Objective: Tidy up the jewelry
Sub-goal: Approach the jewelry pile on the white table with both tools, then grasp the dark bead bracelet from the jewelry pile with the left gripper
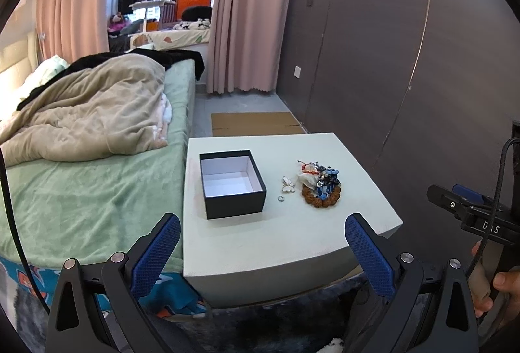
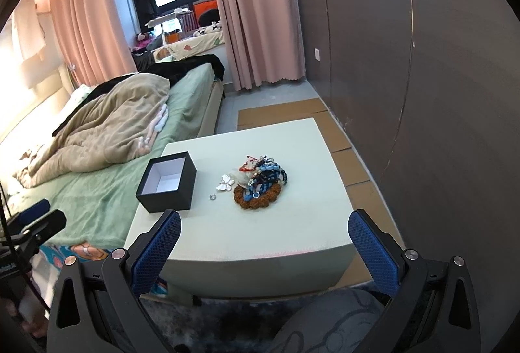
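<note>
An open black box (image 1: 231,184) with a white inside stands on the pale table (image 1: 247,249); it also shows in the right wrist view (image 2: 166,181). To its right lies a heap of beaded bracelets (image 1: 321,183) (image 2: 261,183), a white butterfly piece (image 1: 288,184) (image 2: 226,183) and a small ring (image 1: 280,198) (image 2: 212,197). My left gripper (image 1: 262,231) is open and empty, held back over the table's near edge. My right gripper (image 2: 264,229) is open and empty, also near the front edge.
A bed (image 1: 91,190) with a green sheet and a beige quilt (image 1: 87,116) touches the table's left side. A dark panelled wall (image 1: 406,77) runs along the right. Cardboard (image 2: 344,158) lies on the floor behind and beside the table. A dark rug (image 2: 227,320) lies in front.
</note>
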A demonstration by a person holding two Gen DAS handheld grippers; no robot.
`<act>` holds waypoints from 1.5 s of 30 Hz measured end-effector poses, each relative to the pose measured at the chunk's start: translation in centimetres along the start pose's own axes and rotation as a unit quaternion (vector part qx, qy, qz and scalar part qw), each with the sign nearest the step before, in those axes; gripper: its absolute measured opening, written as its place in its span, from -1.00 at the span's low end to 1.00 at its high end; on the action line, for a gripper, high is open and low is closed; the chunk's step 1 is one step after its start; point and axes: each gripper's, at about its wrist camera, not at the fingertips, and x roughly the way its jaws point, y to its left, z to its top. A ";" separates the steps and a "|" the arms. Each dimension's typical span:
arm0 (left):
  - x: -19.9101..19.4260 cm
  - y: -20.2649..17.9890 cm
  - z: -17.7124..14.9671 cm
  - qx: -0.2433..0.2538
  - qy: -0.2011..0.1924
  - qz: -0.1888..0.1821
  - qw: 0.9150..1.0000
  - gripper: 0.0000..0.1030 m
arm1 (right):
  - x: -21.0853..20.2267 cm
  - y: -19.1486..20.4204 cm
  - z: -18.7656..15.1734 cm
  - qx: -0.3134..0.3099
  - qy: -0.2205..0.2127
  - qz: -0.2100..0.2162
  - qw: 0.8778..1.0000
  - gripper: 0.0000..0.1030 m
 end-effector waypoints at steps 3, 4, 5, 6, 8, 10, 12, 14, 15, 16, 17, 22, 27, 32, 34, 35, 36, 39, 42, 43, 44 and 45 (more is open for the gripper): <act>1.0 -0.3 0.5 0.000 0.005 -0.007 1.000 0.96 | 0.9 -0.8 0.5 0.006 0.005 0.006 1.000 1.00; 1.3 -0.4 0.7 0.001 0.007 -0.010 1.000 0.95 | 1.3 -1.1 0.7 0.008 0.006 0.007 1.000 1.00; 1.7 -0.6 0.9 0.001 0.009 -0.014 1.000 0.93 | 1.6 -1.3 0.9 0.010 0.008 0.009 1.000 1.00; 2.2 -0.7 1.1 0.001 0.013 -0.018 1.000 0.90 | 2.0 -1.5 1.1 0.012 0.010 0.011 1.000 1.00; 3.3 -1.1 1.6 0.001 0.022 -0.023 0.999 0.86 | 2.8 -1.9 1.5 0.016 0.015 0.017 1.000 1.00; 4.4 -1.2 2.0 -0.002 0.032 -0.030 0.999 0.77 | 3.5 -2.3 1.9 0.019 0.019 0.022 0.999 0.92; 5.4 -1.4 2.3 -0.004 0.041 -0.036 0.998 0.71 | 4.4 -2.8 2.3 0.023 0.027 0.030 0.999 0.84; 6.7 -1.5 2.6 -0.008 0.053 -0.041 0.998 0.63 | 5.2 -3.2 2.7 0.026 0.034 0.033 0.999 0.71; 7.3 -1.5 2.8 -0.010 0.060 -0.045 0.997 0.57 | 5.7 -3.4 2.8 0.027 0.040 0.035 0.998 0.68; 7.8 -1.6 2.9 -0.012 0.065 -0.047 0.997 0.54 | 6.3 -3.7 3.0 0.031 0.046 0.039 0.998 0.64; 8.6 -1.6 3.1 -0.015 0.072 -0.051 0.996 0.53 | 6.9 -3.9 3.2 0.036 0.052 0.044 0.997 0.63; 11.0 -2.0 4.0 -0.019 0.090 -0.064 0.994 0.37 | 9.3 -4.9 3.7 0.050 0.073 0.059 0.994 0.48; 13.7 -2.9 4.9 -0.016 0.110 -0.078 0.991 0.24 | 11.8 -5.7 4.2 0.072 0.097 0.072 0.990 0.36; 16.8 -4.3 5.7 -0.016 0.138 -0.099 0.985 -0.03 | 13.8 -7.1 4.4 0.095 0.105 0.081 0.987 0.35; 17.9 -4.9 6.0 -0.013 0.146 -0.106 0.984 -0.10 | 14.8 -8.0 4.5 0.107 0.108 0.085 0.985 0.34; 18.6 -5.2 6.2 -0.012 0.151 -0.109 0.982 -0.12 | 15.2 -8.2 4.6 0.113 0.109 0.088 0.984 0.32; 19.3 -5.5 6.3 -0.011 0.157 -0.112 0.981 -0.17 | 15.6 -8.5 4.6 0.119 0.109 0.092 0.983 0.31; 21.5 -6.2 6.7 -0.009 0.172 -0.120 0.978 -0.30 | 16.7 -9.5 4.5 0.139 0.106 0.101 0.979 0.30; 23.5 -6.8 7.1 -0.009 0.187 -0.125 0.974 -0.37 | 17.9 -10.3 4.3 0.157 0.105 0.110 0.976 0.30; 24.2 -6.9 7.2 -0.010 0.192 -0.127 0.973 -0.39 | 18.1 -10.3 4.2 0.161 0.105 0.112 0.975 0.30; 24.9 -7.1 7.3 -0.011 0.198 -0.129 0.972 -0.41 | 18.3 -10.5 4.1 0.166 0.105 0.115 0.974 0.30; 25.4 -7.1 7.4 -0.011 0.201 -0.129 0.971 -0.44 | 18.7 -10.7 3.9 0.171 0.105 0.118 0.972 0.30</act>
